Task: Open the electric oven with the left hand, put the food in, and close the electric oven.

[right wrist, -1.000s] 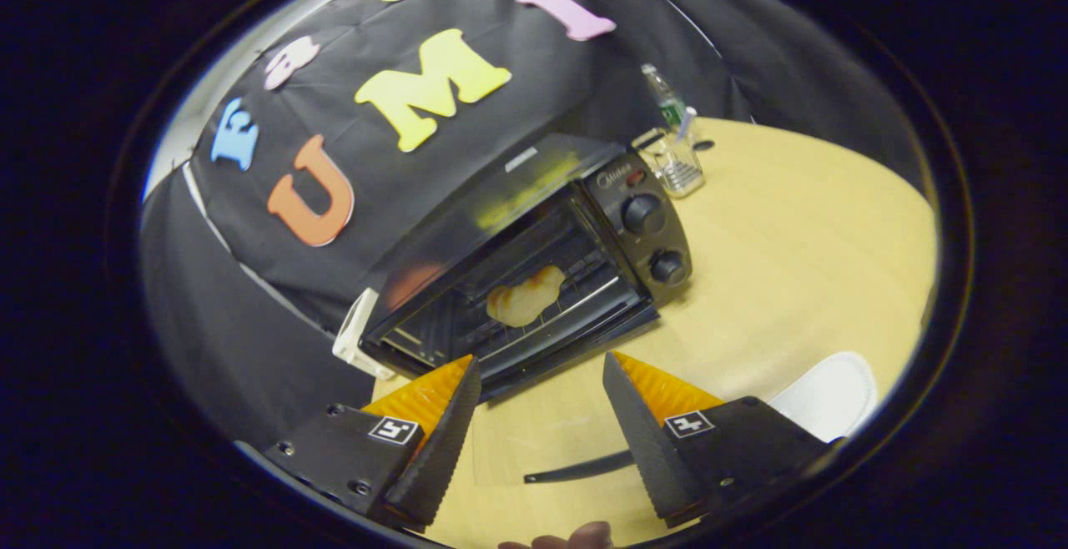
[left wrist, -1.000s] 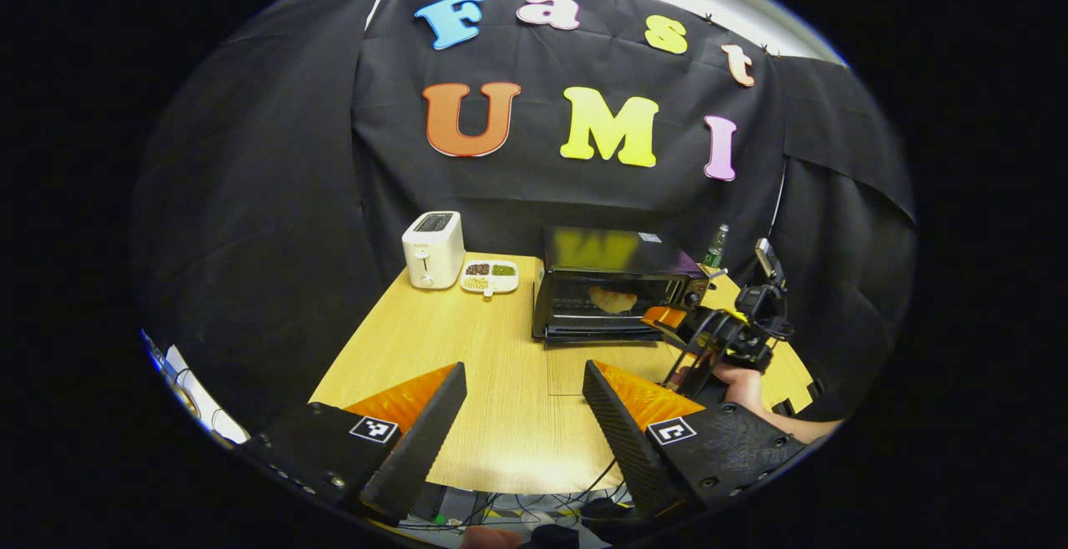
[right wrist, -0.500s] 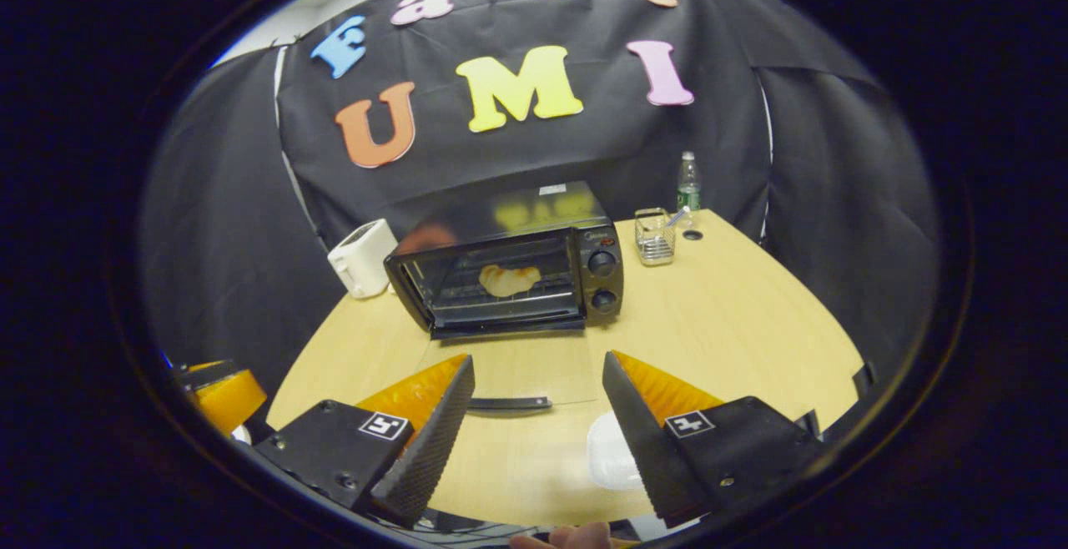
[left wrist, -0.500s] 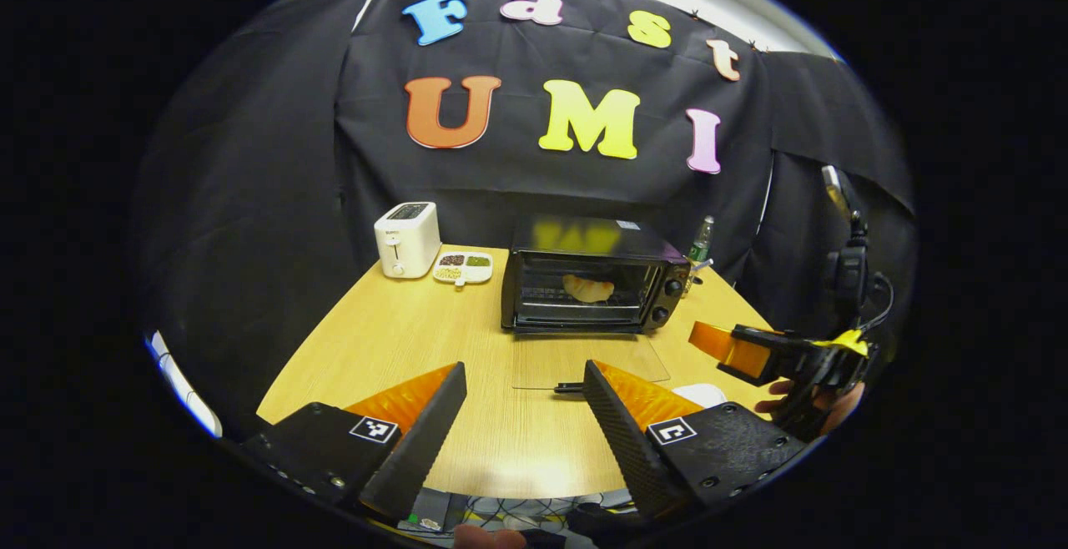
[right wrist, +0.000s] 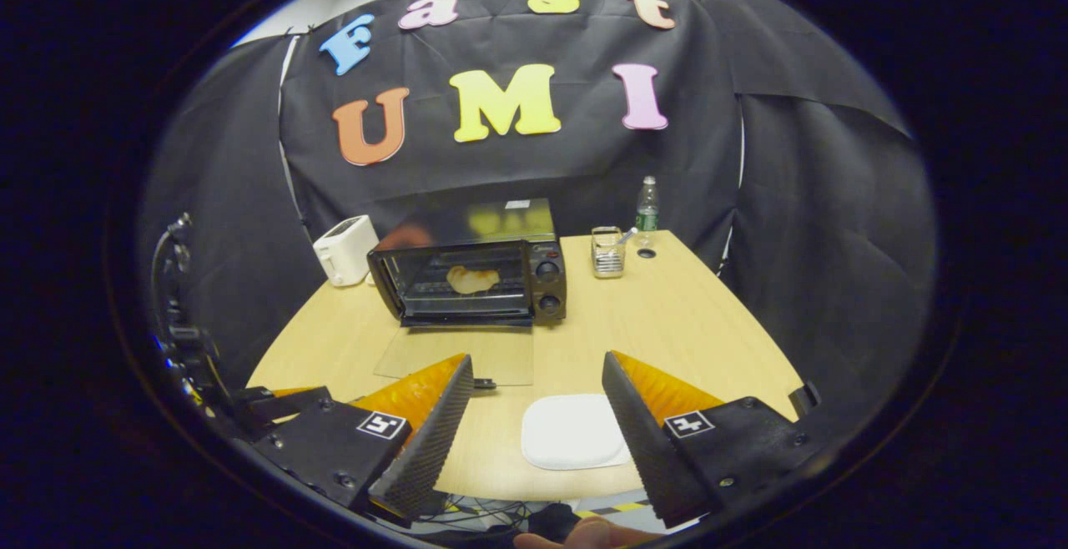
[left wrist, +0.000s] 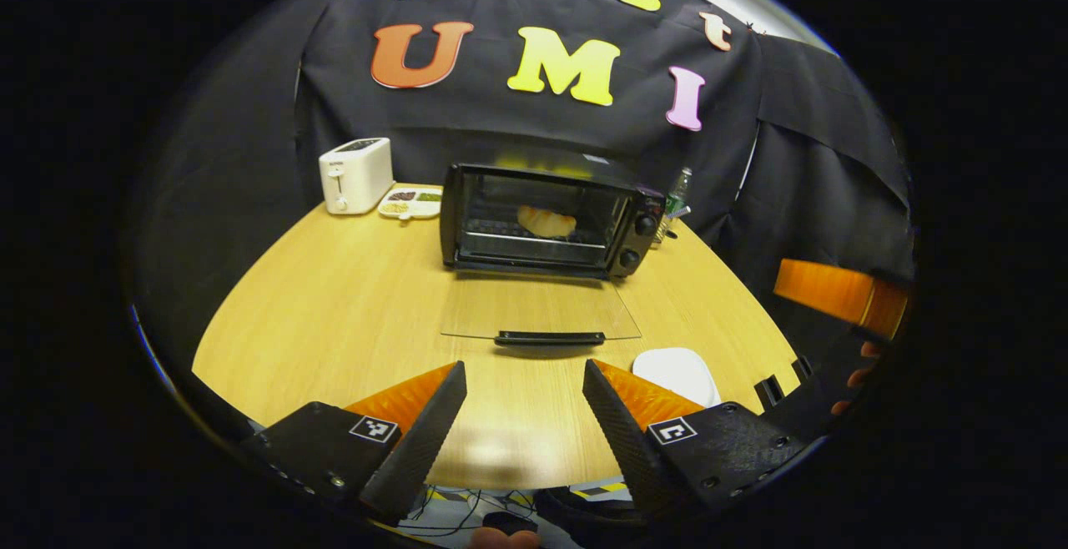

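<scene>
Left gripper view: left gripper (left wrist: pixel 524 415) hovering, jaws apart, empty; electric oven (left wrist: pixel 546 219) standing mid-counter (left wrist: pixel 334 307), food (left wrist: pixel 546 221) lying inside, glass door (left wrist: pixel 538 318) lying flat, probably fragile; taking hold at handle (left wrist: pixel 549 338).
Right gripper view: right gripper (right wrist: pixel 538 415) hovering, jaws apart, empty, over white plate (right wrist: pixel 574 430).

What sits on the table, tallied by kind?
Appliances: 2, the electric oven with its door down and food inside, and the toaster.
Dishes: 2, the white plate and the divided snack tray.
Drink bottles: 1, the bottle.
Wire holders: 1, the wire holder.
Total: 6.
</scene>
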Action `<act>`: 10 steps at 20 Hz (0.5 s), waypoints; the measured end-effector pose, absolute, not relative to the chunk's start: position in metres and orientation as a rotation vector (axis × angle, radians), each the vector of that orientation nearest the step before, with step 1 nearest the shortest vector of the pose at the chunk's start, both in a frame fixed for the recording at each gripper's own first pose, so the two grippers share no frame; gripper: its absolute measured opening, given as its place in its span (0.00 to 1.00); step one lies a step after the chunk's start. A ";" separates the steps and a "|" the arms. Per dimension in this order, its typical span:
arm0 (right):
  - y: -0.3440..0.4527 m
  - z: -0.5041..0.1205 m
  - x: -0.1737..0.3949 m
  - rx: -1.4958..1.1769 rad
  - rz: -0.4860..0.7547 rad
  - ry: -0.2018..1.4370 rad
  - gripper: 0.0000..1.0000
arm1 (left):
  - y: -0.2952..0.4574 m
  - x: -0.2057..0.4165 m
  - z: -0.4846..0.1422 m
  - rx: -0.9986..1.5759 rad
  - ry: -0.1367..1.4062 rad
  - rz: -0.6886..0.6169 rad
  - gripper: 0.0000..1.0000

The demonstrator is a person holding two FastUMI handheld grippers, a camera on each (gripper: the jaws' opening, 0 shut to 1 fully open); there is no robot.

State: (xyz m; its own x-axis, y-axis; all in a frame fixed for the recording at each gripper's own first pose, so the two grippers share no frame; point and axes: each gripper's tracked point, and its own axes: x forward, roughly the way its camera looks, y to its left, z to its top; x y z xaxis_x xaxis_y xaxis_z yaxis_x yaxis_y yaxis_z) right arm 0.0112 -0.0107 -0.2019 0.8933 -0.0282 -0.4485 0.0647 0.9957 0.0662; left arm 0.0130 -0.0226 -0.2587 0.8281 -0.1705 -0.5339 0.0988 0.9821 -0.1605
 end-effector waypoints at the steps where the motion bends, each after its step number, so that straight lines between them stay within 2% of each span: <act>1: -0.018 -0.202 0.010 0.063 -0.060 0.461 0.96 | -0.028 0.017 -0.268 -0.126 0.592 -0.146 0.93; 10: -0.074 -0.215 -0.003 0.020 -0.156 0.526 0.97 | -0.058 0.073 -0.342 -0.116 0.680 -0.137 0.93</act>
State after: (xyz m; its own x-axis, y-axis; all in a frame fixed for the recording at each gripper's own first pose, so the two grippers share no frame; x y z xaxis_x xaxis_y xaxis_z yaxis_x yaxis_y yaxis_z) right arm -0.0033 -0.0741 -0.2151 0.8534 -0.1430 -0.5013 0.1531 0.9880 -0.0211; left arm 0.0728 -0.0584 -0.3419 0.7690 -0.1635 -0.6180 0.0876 0.9846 -0.1516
